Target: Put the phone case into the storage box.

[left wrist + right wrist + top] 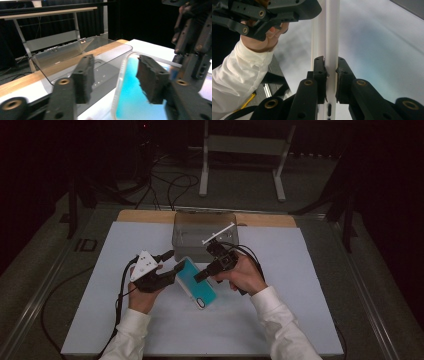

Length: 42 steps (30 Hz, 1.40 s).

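Over white mat | right hand-held gripper [330, 75] clamps phone case [199, 281] | left hand-held gripper [113, 77] half-open

Your room is dim: in the high view the far floor and corners sink into black, and only the white table [150, 320] is evenly lit from above, with faint shadows. Your left tongs [113, 80] blur up close. The phone case [331, 30] glares white and soft-edged.
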Available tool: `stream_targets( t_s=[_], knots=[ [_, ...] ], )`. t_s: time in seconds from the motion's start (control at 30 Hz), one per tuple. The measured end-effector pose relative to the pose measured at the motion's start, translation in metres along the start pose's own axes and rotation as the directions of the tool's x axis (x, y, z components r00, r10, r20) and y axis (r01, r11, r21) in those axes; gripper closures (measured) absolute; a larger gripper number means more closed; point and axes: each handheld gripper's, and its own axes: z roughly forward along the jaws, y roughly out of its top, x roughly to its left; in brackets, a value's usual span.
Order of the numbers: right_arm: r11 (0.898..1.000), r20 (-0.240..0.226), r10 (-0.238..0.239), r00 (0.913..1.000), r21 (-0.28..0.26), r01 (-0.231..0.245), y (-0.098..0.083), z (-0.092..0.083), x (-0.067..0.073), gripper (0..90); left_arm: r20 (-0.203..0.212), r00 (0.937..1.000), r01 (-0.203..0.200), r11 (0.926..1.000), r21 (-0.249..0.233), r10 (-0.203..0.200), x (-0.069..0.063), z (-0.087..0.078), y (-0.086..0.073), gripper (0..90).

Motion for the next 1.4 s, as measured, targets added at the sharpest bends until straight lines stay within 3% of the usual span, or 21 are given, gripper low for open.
stream_targets(
  t_s=[0.13,0.17,0.3,0.43,0.6,0.77,0.9,1.03,1.27,1.4],
  knots=[
    [1.0,0.002,-0.002,1.0,-0.006,0.002,0.0,-0.001,0.001,81.6,-0.013,0.9998,0.012,0.9999,0.011,-0.012,0.002,-0.001,0.0,36.9],
    [1.0,0.002,-0.005,1.0,-0.009,0.005,0.0,-0.001,0.0,81.6,-0.041,0.999,0.015,0.9998,0.012,-0.015,0.002,-0.002,0.001,36.9],
    [1.0,0.01,-0.001,1.0,-0.017,0.001,0.0,-0.002,0.0,81.6,-0.105,0.9943,0.02,0.9998,0.009,-0.019,0.001,-0.006,0.003,20.6],
    [1.0,0.017,-0.001,0.9999,-0.023,0.001,-0.001,-0.004,0.0,81.6,-0.144,0.9883,0.052,0.9987,0.002,-0.051,0.005,-0.011,0.006,11.4],
    [0.999,0.031,0.006,0.9995,-0.036,-0.005,-0.001,-0.005,0.0,81.6,-0.143,0.9875,0.067,0.9978,-0.003,-0.067,0.008,-0.016,0.009,1.9],
    [0.999,0.038,0.013,0.9992,-0.048,-0.011,0.0,-0.006,-0.001,81.6,-0.167,0.9838,0.064,0.9978,-0.015,-0.066,0.012,-0.023,0.011,0.3],
    [0.998,0.054,0.015,0.9985,-0.059,-0.012,0.001,-0.008,-0.002,81.6,-0.186,0.9814,0.05,0.9987,0.006,-0.048,0.014,-0.033,0.008,0.3],
    [0.997,0.062,0.022,0.9979,-0.07,-0.017,0.002,-0.011,-0.002,81.6,-0.202,0.9772,0.068,0.9977,-0.002,-0.067,0.019,-0.045,0.005,0.3],
    [0.996,0.077,0.023,0.9968,-0.091,-0.016,0.005,-0.015,0.0,81.6,-0.23,0.9718,0.06,0.998,0.021,-0.053,0.022,-0.06,-0.002,0.2],
    [0.995,0.087,0.025,0.9959,-0.103,-0.016,0.006,-0.018,0.002,81.6,-0.222,0.9735,0.068,0.9968,0.042,-0.057,0.022,-0.064,-0.009,0.2]
  ],
)
